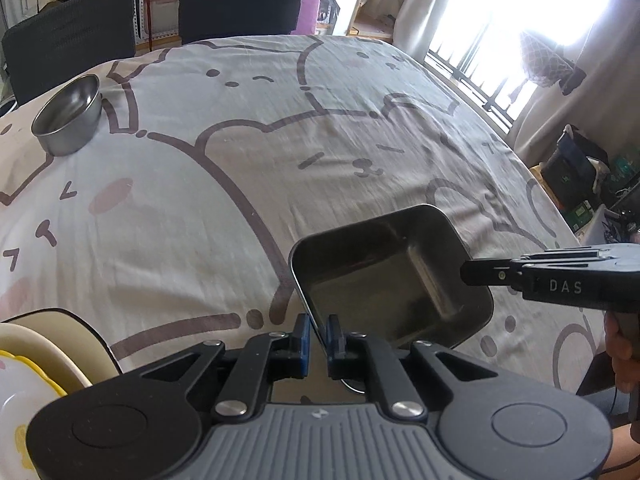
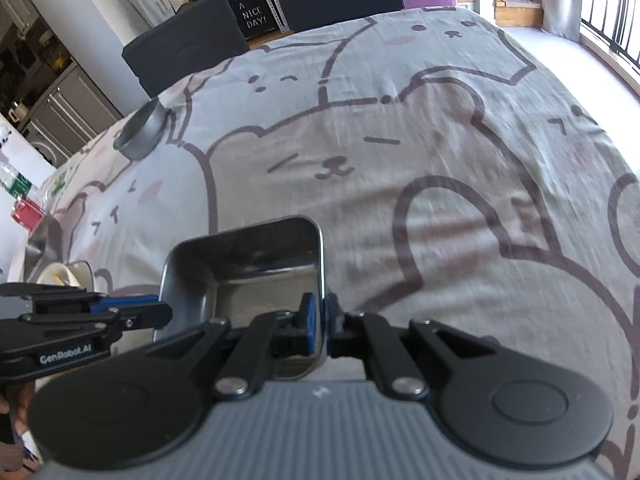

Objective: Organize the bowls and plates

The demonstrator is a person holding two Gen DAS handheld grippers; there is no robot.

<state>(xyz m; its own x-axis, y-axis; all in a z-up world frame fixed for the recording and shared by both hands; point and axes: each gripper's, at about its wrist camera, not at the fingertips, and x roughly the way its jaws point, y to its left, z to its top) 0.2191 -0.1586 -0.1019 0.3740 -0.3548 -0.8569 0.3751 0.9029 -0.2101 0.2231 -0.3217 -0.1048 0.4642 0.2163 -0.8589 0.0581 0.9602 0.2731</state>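
A rectangular steel tray (image 1: 392,276) (image 2: 248,264) hangs just above the cartoon-print tablecloth, carried between both grippers. My left gripper (image 1: 318,336) is shut on the tray's left rim, blue pads pinching the thin wall. My right gripper (image 2: 320,320) is shut on the opposite right rim. Each gripper shows in the other's view: the right one (image 1: 472,274) and the left one (image 2: 160,312). A round steel bowl (image 1: 68,114) (image 2: 142,132) stands far off at the table's left. Cream and white stacked dishes (image 1: 40,360) (image 2: 68,274) sit near the left front.
The tablecloth (image 1: 280,120) covers the whole table. Two dark chairs (image 1: 236,0) stand at the far edge. A person's hand (image 1: 620,352) holds the right gripper. Cluttered floor items (image 1: 576,176) lie right of the table, and bottles (image 2: 24,200) beyond its left edge.
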